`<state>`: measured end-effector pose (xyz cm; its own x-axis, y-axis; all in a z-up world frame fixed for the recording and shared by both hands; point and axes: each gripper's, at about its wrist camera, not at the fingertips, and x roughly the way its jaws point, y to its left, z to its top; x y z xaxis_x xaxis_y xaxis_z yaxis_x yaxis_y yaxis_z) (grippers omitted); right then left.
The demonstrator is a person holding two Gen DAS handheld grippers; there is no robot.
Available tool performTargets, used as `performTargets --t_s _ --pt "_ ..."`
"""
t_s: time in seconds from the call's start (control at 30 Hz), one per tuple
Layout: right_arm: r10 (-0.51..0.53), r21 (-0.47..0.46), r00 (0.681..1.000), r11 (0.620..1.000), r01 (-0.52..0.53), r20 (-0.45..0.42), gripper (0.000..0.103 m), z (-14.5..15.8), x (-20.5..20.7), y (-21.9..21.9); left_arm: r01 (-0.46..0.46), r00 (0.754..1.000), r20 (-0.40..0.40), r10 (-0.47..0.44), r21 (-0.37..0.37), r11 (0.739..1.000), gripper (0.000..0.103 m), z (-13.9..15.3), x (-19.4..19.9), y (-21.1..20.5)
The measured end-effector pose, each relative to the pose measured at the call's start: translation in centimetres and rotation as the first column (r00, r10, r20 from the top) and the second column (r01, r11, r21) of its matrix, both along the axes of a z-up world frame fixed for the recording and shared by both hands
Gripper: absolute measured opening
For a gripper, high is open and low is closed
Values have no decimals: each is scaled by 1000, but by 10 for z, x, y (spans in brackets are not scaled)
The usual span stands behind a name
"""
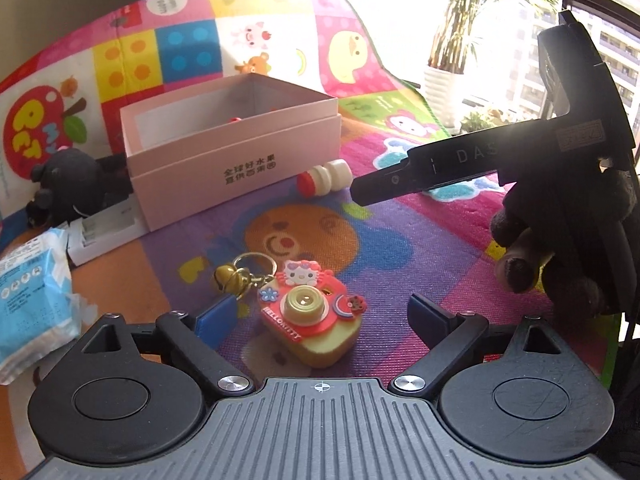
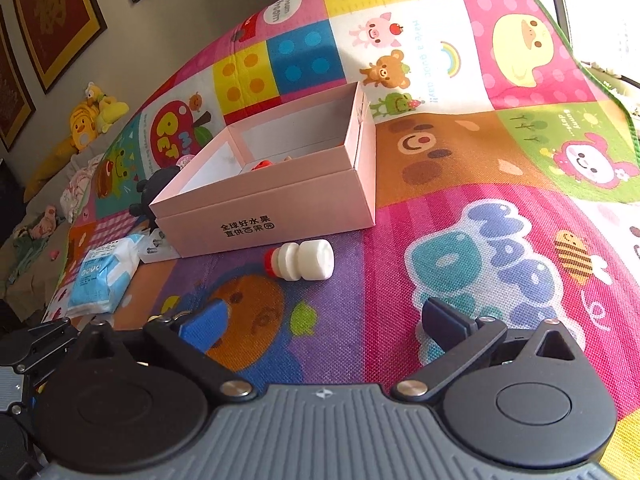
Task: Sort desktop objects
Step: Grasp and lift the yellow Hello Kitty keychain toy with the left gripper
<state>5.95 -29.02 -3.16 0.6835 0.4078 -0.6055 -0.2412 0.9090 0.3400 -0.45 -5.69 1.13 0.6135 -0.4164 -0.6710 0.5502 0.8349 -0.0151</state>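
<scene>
The Hello Kitty camera keychain (image 1: 310,314) looks like soft rubbery PVC over a chunky yellow body, so I'd guess light, a bit squishy and grippy rather than slick; not fragile; the awkward bit is the metal ring and little bell (image 1: 226,276) dangling off its top-left corner, which will flop around once it's lifted. Best place to grab, I reckon, is across the body's two flat sides, below the raised lens, and not the ring; the chain is too loose to control.

It's lying on the play mat (image 1: 400,248), tilted on its back, right between the left gripper (image 1: 322,316)'s blue pads; the left pad (image 1: 216,318) sits just beside the bell and ring, the right pad is a little further off; jaws spread wide, nothing held, not touching it as far as I can tell.

The right gripper (image 2: 326,326) is also spread and holding nothing, hanging over the mat with the white bottle with a red cap (image 2: 300,260) lying on its side ahead of it, near the front of the pink box (image 2: 264,216); in the left view its black body reaches in from the right.

The box is open, something red already inside; the keychain sits well short of it.
</scene>
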Motion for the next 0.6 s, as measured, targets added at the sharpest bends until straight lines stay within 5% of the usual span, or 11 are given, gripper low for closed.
performTargets --t_s 0.3,0.6 --pt "34 -31 999 999 -34 -9 103 2 2 1 129 990 -39 -132 -66 989 93 6 -21 -12" --pt "61 -62 998 996 -61 -7 103 3 -1 6 4 1000 9 -5 18 1000 62 -2 -10 -30"
